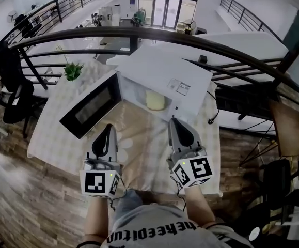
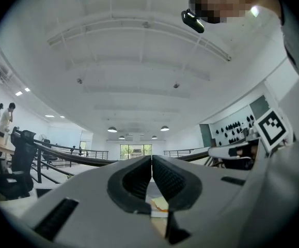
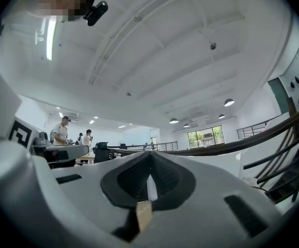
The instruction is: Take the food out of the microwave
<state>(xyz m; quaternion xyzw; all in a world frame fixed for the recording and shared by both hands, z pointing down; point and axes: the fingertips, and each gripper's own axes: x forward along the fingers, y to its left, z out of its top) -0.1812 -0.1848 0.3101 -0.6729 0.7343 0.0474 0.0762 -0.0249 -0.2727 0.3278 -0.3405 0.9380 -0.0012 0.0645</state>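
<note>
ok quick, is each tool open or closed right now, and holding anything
left tool: closed, holding nothing
right tool: closed, holding nothing

In the head view, a wooden plank floor (image 1: 15, 190) is seen at 8 o'clock, a black chair (image 1: 12, 105) at 9 o'clock and glazed doors (image 1: 164, 9) at 12 o'clock. A dark curved railing (image 1: 139, 33) is run across the top. Round lamps (image 2: 112, 129) are lit under a white ceiling (image 2: 139, 50).
</note>
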